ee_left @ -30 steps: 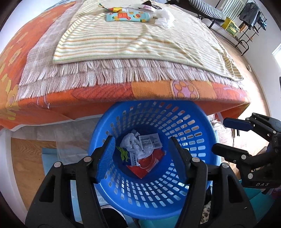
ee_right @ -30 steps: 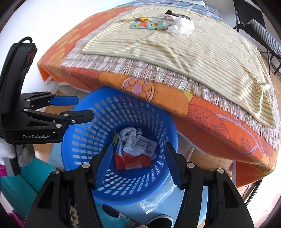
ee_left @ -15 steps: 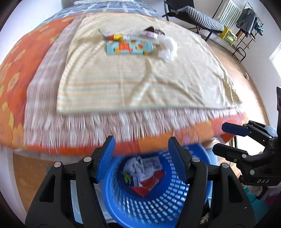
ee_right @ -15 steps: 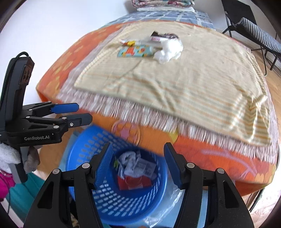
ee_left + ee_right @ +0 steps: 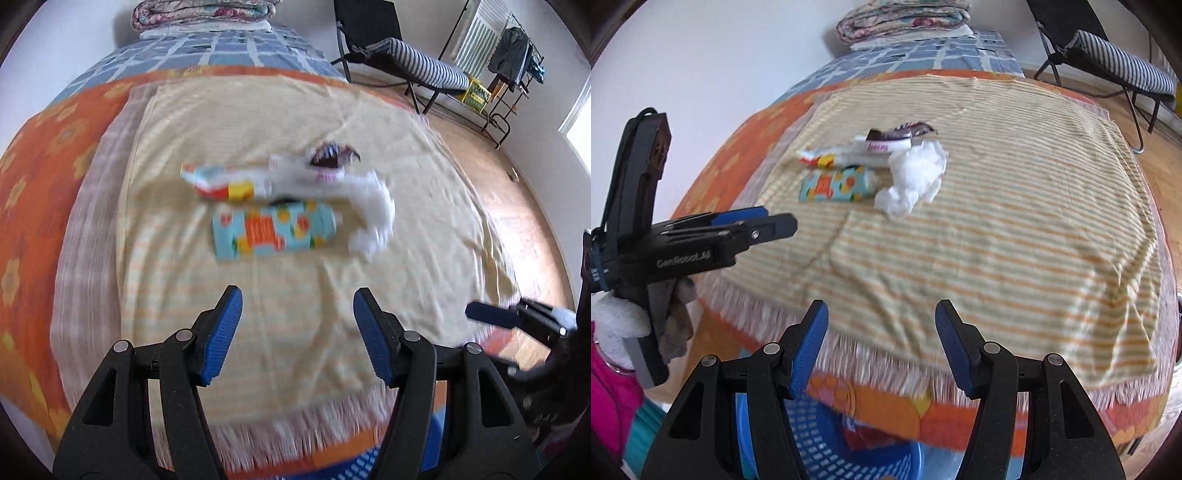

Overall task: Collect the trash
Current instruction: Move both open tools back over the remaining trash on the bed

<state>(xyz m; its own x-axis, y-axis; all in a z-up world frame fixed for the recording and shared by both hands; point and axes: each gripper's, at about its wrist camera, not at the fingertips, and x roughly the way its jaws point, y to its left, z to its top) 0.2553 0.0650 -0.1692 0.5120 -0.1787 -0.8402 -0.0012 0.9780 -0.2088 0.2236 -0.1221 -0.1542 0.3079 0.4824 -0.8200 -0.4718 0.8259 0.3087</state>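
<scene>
Several pieces of trash lie together on the striped blanket (image 5: 295,295) on the bed. They are a light-blue patterned packet (image 5: 273,230) (image 5: 834,186), a white crumpled tissue (image 5: 373,212) (image 5: 914,177), a white and red-yellow wrapper (image 5: 236,181) (image 5: 846,155) and a dark wrapper (image 5: 334,157) (image 5: 905,130). My left gripper (image 5: 297,336) is open and empty, above the blanket's near part. My right gripper (image 5: 881,345) is open and empty over the fringed bed edge. The blue basket (image 5: 849,458) (image 5: 365,463) stands below the bed edge with trash in it.
The bed has an orange flowered cover (image 5: 44,192) and folded quilts (image 5: 905,14) at its head. A striped folding chair (image 5: 413,64) (image 5: 1119,55) and a clothes rack (image 5: 513,48) stand on the wooden floor to the right.
Both grippers have risen from over the basket and now point at the bed top. The basket has dropped to the bottom edge of both views. Both stay open and empty.
</scene>
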